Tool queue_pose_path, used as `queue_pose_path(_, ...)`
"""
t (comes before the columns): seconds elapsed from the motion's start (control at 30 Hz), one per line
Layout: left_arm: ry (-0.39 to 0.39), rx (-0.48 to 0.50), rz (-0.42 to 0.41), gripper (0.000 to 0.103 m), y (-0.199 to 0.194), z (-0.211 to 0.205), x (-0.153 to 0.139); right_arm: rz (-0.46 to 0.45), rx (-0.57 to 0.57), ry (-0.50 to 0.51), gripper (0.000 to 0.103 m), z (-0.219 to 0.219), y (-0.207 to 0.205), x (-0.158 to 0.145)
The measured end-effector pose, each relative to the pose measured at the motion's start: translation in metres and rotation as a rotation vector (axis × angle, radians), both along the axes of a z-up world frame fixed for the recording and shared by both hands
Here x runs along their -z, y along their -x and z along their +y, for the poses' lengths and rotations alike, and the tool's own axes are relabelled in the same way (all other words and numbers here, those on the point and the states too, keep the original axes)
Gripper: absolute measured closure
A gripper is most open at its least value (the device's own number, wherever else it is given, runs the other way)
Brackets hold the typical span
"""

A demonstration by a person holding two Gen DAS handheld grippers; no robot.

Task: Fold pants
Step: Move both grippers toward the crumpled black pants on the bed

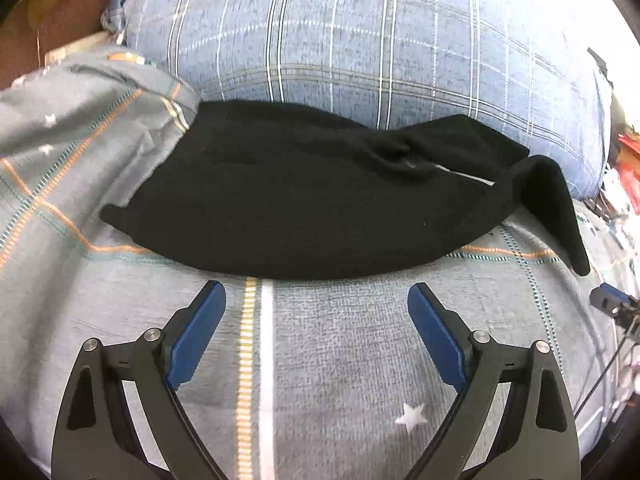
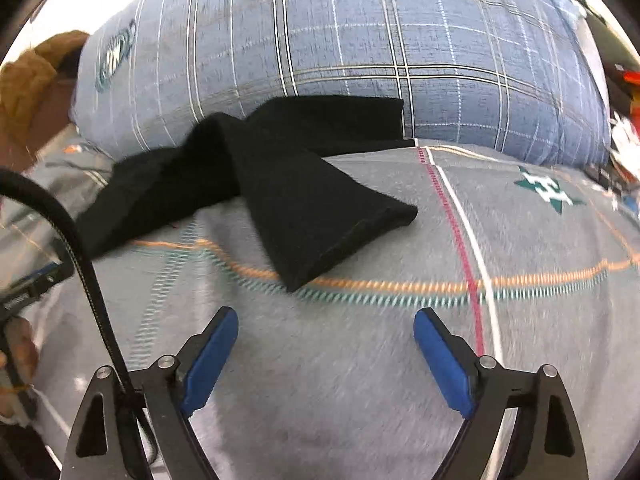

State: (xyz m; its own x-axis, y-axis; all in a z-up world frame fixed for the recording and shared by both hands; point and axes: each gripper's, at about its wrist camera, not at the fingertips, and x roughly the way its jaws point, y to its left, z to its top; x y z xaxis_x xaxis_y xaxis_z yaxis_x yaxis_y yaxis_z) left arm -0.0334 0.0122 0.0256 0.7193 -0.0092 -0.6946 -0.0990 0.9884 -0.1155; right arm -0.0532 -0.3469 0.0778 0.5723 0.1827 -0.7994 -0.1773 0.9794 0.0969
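Black fabric pants (image 1: 304, 204) lie crumpled across the middle of the frame on a grey bedsheet with orange and teal stitched lines (image 1: 340, 360), against a blue plaid pillow (image 1: 360, 40). The left hand-held gripper (image 1: 316, 304) hangs released and empty at lower centre. Only the right view shows a leg hem (image 2: 352, 236) splayed toward the equally spread, empty right hand-held gripper (image 2: 326, 328).

Black pants (image 1: 304, 204) bunched on grey bedsheet (image 1: 340, 360), left tool (image 1: 317, 300) spread wide, empty
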Motion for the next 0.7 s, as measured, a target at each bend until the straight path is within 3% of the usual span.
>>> queue_pose_path(0.13, -0.03, -0.013, -0.015, 0.01, 0.005, -0.004, -0.014, -0.025, -0.042, -0.082, 0.017, 0.015, 0.013, -0.015)
queue_pose_path(0.33, -0.064, -0.045, -0.034, 0.01, 0.014, -0.008, -0.024, -0.081, -0.145, -0.093, 0.017, 0.057, 0.018, -0.028)
queue_pose_path(0.7, -0.05, -0.063, -0.041, 0.01, 0.02, -0.004, -0.023, -0.099, -0.153, -0.079, 0.017, 0.088, 0.019, -0.034)
